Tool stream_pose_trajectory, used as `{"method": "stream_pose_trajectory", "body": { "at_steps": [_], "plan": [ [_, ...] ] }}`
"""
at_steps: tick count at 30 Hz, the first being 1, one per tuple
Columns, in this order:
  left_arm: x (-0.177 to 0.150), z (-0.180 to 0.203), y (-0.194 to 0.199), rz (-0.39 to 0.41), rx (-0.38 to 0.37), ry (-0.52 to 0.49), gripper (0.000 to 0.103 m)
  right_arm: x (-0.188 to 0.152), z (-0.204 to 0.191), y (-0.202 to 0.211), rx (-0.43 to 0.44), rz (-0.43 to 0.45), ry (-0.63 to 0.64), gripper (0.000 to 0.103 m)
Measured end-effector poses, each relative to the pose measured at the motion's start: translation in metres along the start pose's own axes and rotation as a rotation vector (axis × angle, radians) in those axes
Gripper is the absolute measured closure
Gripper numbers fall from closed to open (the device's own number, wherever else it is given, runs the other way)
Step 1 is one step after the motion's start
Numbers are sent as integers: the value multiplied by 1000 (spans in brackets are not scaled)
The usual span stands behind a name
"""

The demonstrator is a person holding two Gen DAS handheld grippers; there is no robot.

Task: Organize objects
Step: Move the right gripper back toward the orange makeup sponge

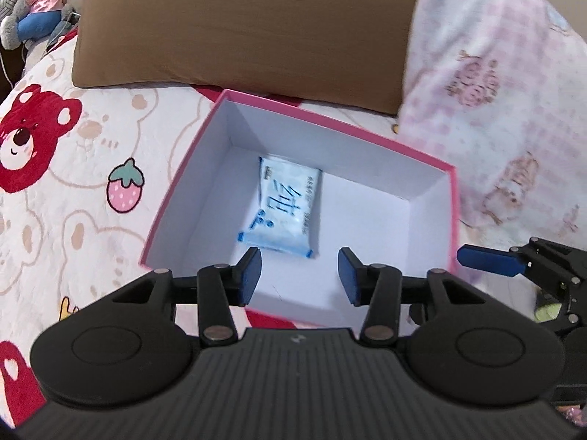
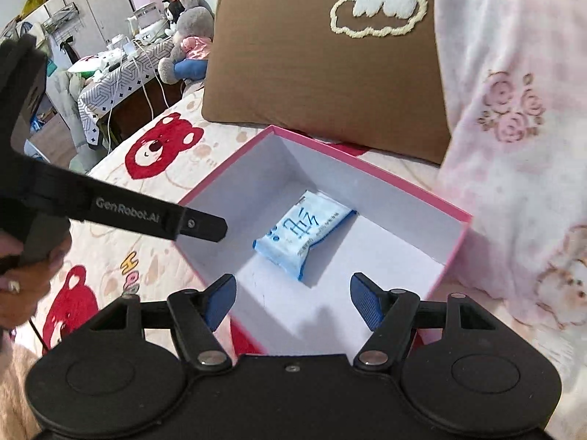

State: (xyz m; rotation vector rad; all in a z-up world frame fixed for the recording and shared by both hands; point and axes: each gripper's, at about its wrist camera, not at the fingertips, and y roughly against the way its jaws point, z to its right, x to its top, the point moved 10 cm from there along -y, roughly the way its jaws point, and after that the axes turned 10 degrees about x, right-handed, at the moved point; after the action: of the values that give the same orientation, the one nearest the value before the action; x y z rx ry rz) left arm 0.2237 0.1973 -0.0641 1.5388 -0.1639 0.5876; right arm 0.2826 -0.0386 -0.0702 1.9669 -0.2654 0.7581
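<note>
Left wrist view showing the left gripper (image 1: 299, 273) hanging over the near edge of the pink box (image 1: 378, 138), jaws standing partly apart with nothing between the blue pads. Lying flat on the white floor of that box, the blue-and-white tissue pack (image 1: 282, 207), straight ahead of the claw and just beyond the fingertips, apart from them. Running roughly away from this camera, the pack's long axis, leaning a little leftward at the far end, near short edge closest to the pads. Poking in from the right edge, the right gripper's blue pad, just outside the box's right wall.

Right wrist view showing the right gripper (image 2: 293, 302) gaping wider, likewise holding nothing, poised above the box's near corner. Sitting ahead and slightly left of centre, the same pack (image 2: 302, 233), here lying diagonally, near-left to far-right. Crossing in from the left, a black finger of the other tool over the box's left wall, with a hand (image 2: 22, 282) gripping its handle.

Judging by both views, the left claw seeming the nearer to the pack, though only slightly.

Underneath, a quilted bedspread (image 1: 66, 198) printed with red bears and strawberries. Beyond, a brown pillow (image 1: 234, 33) with a stitched cloud, a pink fleece blanket (image 1: 506, 102) to the right, a plush toy (image 2: 187, 36) and a cluttered desk (image 2: 113, 69) in the far left.
</note>
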Motion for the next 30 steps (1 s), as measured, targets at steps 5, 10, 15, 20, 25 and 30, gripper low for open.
{"method": "stream_pose_trajectory", "body": {
  "at_steps": [5, 10, 15, 20, 25, 30],
  "plan": [
    [-7, 12, 35, 34, -25, -28, 57, -5, -11, 36, -28, 19, 53, 30],
    [-20, 26, 74, 74, -38, -65, 52, -9, -20, 70, -25, 59, 65, 30],
    [-37, 45, 106, 101, -79, -102, 48, -20, -31, 97, -43, 77, 111, 30],
    [-58, 65, 128, 91, -119, -149, 46, -35, -36, 123, -70, 71, 142, 29],
    [-74, 85, 140, 113, -133, -197, 44, -59, -30, 148, -90, 82, 124, 29],
    [-93, 110, 141, 105, -178, -250, 43, -90, -20, 164, -121, 74, 88, 29]
  ]
}}
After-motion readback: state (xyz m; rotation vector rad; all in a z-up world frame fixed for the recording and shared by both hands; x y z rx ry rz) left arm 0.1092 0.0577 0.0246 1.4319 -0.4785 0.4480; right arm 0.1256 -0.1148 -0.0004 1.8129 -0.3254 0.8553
